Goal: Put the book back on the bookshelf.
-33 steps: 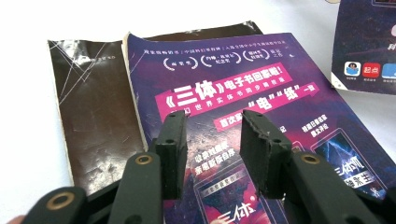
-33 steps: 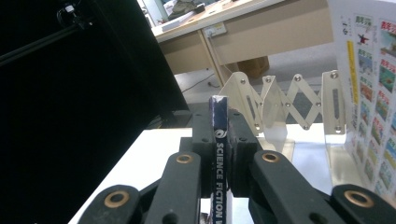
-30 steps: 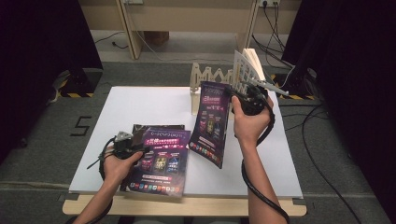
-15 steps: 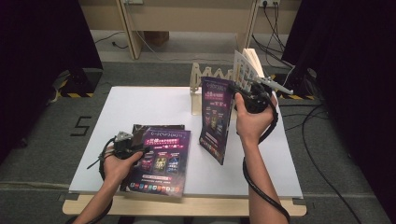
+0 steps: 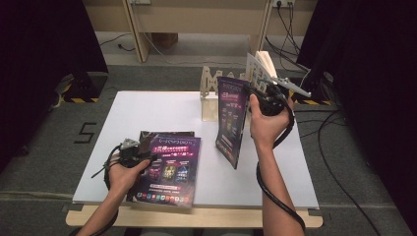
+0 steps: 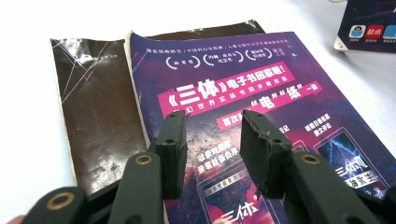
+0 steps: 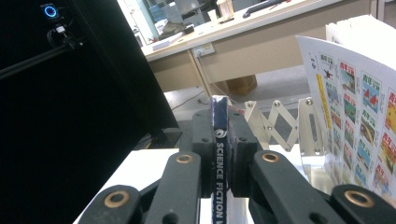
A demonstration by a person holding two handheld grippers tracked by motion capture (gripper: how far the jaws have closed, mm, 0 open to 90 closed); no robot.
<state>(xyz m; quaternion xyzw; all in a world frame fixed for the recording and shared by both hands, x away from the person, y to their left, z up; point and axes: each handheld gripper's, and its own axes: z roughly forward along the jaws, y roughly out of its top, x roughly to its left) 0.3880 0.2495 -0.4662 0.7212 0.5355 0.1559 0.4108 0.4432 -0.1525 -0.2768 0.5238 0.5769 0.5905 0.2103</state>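
Note:
My right gripper (image 5: 255, 94) holds a purple magazine (image 5: 232, 120) upright above the white table (image 5: 162, 108), just in front of a wooden accordion rack (image 5: 210, 84). In the right gripper view the jaws (image 7: 218, 140) are shut on the magazine's dark spine (image 7: 218, 186). My left gripper (image 5: 143, 158) is low over a second purple magazine (image 5: 171, 169) that lies flat near the front edge. Its jaws (image 6: 212, 140) stand open above that cover (image 6: 243, 84), with nothing between them. A dark brown book (image 6: 98, 107) lies partly under this magazine.
A white magazine (image 5: 258, 69) with colourful pictures stands in the rack's right end (image 7: 359, 107). The rack's slats (image 7: 280, 121) are just behind the held spine. Cables trail on the floor at the right (image 5: 334, 128). Desks stand beyond the table.
The right gripper has carried the upright magazine slightly up and toward the rack. The left gripper has stayed in place.

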